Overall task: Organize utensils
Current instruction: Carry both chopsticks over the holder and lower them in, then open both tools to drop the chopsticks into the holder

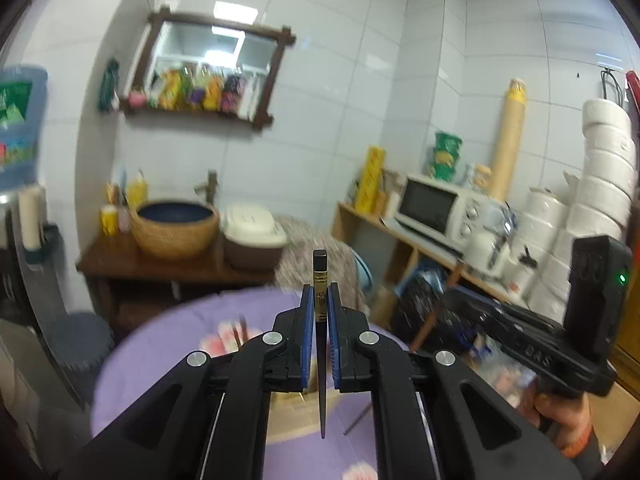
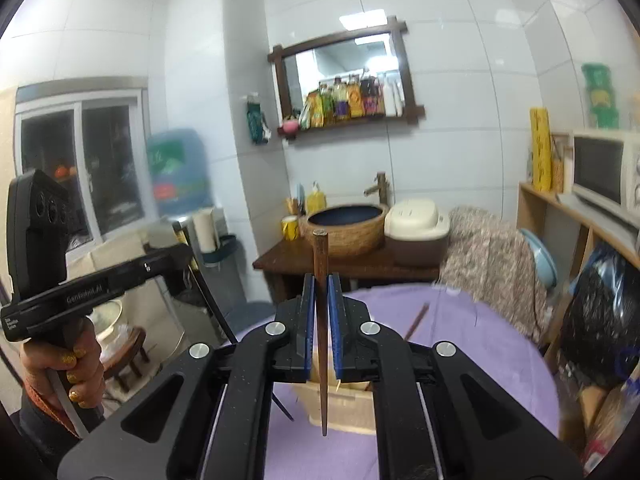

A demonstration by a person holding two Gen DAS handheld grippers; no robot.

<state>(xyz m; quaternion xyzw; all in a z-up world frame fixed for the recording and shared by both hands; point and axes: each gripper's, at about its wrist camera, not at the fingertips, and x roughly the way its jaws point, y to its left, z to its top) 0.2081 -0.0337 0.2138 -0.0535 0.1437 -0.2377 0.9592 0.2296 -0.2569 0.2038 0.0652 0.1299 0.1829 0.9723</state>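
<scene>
In the left wrist view my left gripper [image 1: 320,290] is shut on a black chopstick [image 1: 320,280] with a gold band, held upright with its thin tip pointing down. In the right wrist view my right gripper [image 2: 320,282] is shut on a brown wooden chopstick [image 2: 320,256], also upright, tip down. A pale wooden holder box [image 2: 340,404] stands on the purple tablecloth [image 2: 460,344] just below the brown chopstick's tip. Another brown chopstick [image 2: 417,321] lies on the cloth further back. The other gripper shows at the right edge [image 1: 552,344] and at the left edge [image 2: 80,284], each held by a hand.
A loose dark chopstick [image 1: 358,420] lies on the cloth [image 1: 160,360]. Behind the round table stand a wooden counter with a woven basin [image 2: 346,228], a rice cooker [image 2: 416,232], a shelf with a microwave [image 1: 436,210] and stacked paper rolls [image 1: 600,184]. A water bottle [image 2: 178,172] stands left.
</scene>
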